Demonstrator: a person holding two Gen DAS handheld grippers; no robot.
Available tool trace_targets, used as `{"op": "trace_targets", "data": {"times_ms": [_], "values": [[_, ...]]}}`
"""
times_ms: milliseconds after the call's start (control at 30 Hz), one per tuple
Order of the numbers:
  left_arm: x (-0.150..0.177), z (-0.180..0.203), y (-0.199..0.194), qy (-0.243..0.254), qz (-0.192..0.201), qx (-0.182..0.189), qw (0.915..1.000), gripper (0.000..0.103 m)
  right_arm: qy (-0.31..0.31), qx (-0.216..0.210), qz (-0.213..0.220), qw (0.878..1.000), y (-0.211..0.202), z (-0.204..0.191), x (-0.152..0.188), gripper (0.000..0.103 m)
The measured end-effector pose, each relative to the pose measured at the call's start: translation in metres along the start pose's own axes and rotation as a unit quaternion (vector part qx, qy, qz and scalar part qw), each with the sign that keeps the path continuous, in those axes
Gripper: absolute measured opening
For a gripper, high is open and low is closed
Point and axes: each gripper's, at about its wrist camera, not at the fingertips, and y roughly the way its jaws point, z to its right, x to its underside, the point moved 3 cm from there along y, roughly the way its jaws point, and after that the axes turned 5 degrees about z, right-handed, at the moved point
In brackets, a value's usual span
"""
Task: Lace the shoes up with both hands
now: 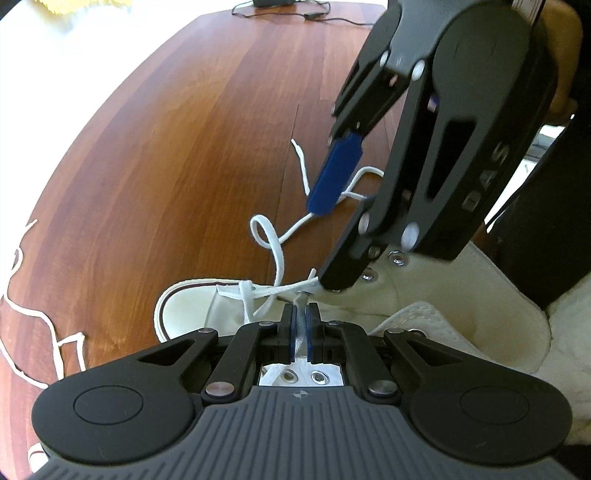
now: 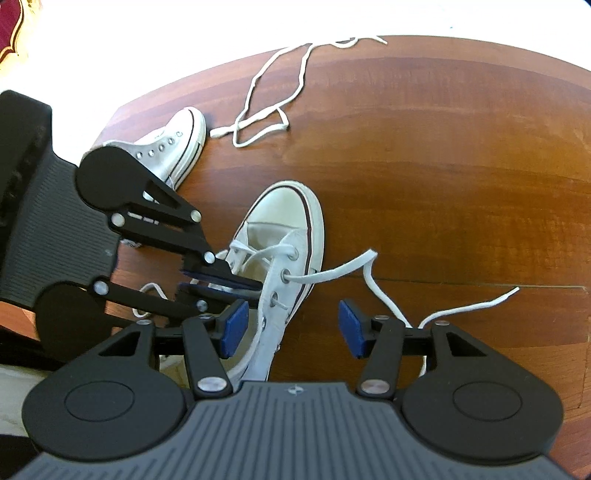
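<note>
A white canvas sneaker (image 2: 280, 221) lies on the wooden table (image 2: 443, 166), toe pointing away. Its white lace (image 2: 332, 269) comes out of a right-side eyelet and trails to the right. My left gripper (image 1: 301, 321) is shut on a stretch of this lace just above an eyelet; in the right wrist view the left gripper (image 2: 255, 290) reaches in from the left over the tongue. My right gripper (image 2: 291, 328) is open, and its blue pads (image 2: 232, 328) straddle the shoe's right eyelet flap without pressing it. From the left wrist view the right gripper (image 1: 325, 247) hangs over the shoe's side.
A second white sneaker (image 2: 173, 144) lies at the far left by the table edge. A loose white lace (image 2: 266, 110) lies beyond it, also seen as a lace (image 1: 44, 321) at the left. A black cable (image 1: 314, 16) runs along the far edge. A dark sleeve (image 1: 546, 221) stands at the right.
</note>
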Motion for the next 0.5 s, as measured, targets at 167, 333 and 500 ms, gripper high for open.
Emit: {"op": "trace_targets", "data": {"times_ms": [167,333,500], "values": [[0.000,0.003,-0.001,0.002,-0.002,-0.011,0.9999,0.006,-0.027,-0.007,0.005,1.000,-0.012,0.005,0.000,0.038],[-0.002,0.007,-0.002,0.001,-0.004,-0.023,0.9997,0.006,-0.125,0.008,-0.008,0.992,-0.008,0.000,0.002,0.025],[-0.002,0.010,-0.004,-0.007,-0.006,-0.034,0.9994,0.006,-0.218,-0.014,-0.029,0.975,0.004,-0.012,0.007,0.018]]}}
